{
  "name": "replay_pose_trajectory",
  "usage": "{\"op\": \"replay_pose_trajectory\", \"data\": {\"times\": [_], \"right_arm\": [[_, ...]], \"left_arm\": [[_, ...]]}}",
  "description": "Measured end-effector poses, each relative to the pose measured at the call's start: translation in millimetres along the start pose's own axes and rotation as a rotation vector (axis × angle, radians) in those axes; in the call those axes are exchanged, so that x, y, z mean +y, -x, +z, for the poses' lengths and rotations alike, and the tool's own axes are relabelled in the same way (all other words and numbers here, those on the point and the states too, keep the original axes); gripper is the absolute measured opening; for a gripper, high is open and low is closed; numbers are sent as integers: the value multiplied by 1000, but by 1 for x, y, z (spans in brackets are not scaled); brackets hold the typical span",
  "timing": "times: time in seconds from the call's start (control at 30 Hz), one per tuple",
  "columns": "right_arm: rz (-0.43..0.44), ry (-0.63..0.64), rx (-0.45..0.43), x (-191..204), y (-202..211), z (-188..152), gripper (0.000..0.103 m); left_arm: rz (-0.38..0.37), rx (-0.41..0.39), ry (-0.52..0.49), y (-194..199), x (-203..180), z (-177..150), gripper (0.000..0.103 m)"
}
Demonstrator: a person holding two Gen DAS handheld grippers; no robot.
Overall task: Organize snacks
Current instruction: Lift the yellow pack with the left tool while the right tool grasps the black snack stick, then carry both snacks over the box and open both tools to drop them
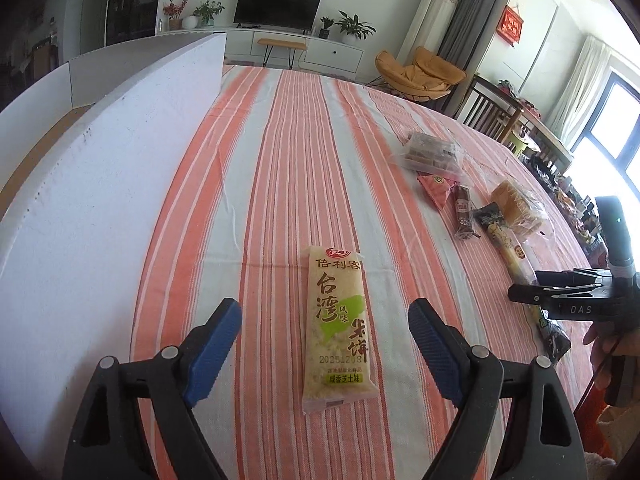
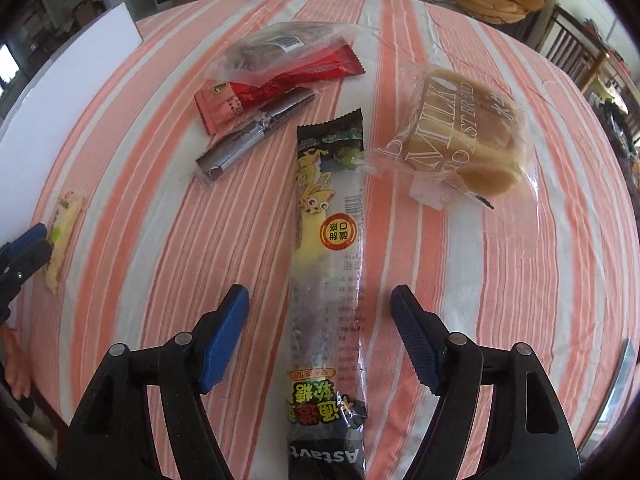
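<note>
We held our left gripper [image 1: 325, 322] spread over the rice cracker pack [image 1: 338, 326], which lay flat on the striped cloth [image 1: 260, 160]. Our right gripper [image 2: 320, 308] stood spread around the long gummy pack [image 2: 328, 280], pads apart from it, near the bread [image 2: 460, 136].

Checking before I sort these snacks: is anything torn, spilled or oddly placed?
Nothing looks torn or spilled. The only oddity is placement: the rice cracker pack lies alone near the white board, apart from the loose cluster where the clear cake bag rests partly on the red packet. The milk toast bread looks intact.
</note>
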State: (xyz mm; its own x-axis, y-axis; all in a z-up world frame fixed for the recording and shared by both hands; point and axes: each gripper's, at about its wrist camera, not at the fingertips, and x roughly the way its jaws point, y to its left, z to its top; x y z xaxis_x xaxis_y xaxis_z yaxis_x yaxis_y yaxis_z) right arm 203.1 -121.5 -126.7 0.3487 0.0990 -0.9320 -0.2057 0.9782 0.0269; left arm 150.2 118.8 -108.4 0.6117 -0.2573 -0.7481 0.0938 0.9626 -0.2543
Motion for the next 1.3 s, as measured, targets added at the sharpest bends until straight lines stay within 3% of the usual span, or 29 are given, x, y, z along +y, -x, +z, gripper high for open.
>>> {"op": "replay_pose_trajectory", "data": {"times": [0.1,0.17,0.23,0.27,0.33,0.37,0.43,0.53,0.63,0.7,0.8,0.9,1.0,1.1,1.2,1.3], "right_arm": [[-4,38,16,0,2,-5,76],[-2,49,19,-1,3,-5,70],[16,39,27,-6,9,-4,23],[30,25,40,-10,10,-4,22],[67,-4,47,-16,17,-8,15],[102,-29,42,-19,23,-12,14],[207,-96,10,-26,40,-21,14],[274,-176,-19,-39,53,-42,14],[375,-286,-34,-56,53,-57,14],[397,-312,-38,-58,54,-61,14],[410,-279,-54,-40,68,-49,14],[479,-201,-106,9,98,-10,14],[589,-96,-175,67,137,28,14],[708,11,-214,138,168,65,14],[791,79,-215,209,178,93,14],[779,129,-240,272,168,116,15]], "left_arm": [[27,46,-5,-11,0,1,85],[53,75,-28,-18,-5,-2,84],[83,94,-100,-20,-18,-6,84],[99,95,-131,-20,-24,-8,76],[150,82,-185,-19,-34,-11,45],[150,81,-194,-17,-36,-11,27],[99,89,-140,-15,-30,-9,27],[53,84,-74,-12,-23,-8,27],[-60,61,6,3,-22,-6,27],[-126,41,47,20,-25,-3,27],[-217,2,106,56,-25,9,27],[-260,-81,163,110,-9,29,27],[-191,-187,196,167,24,50,27],[-47,-263,225,209,67,67,27],[113,-275,273,221,117,76,27],[264,-246,291,206,157,75,27]]}}
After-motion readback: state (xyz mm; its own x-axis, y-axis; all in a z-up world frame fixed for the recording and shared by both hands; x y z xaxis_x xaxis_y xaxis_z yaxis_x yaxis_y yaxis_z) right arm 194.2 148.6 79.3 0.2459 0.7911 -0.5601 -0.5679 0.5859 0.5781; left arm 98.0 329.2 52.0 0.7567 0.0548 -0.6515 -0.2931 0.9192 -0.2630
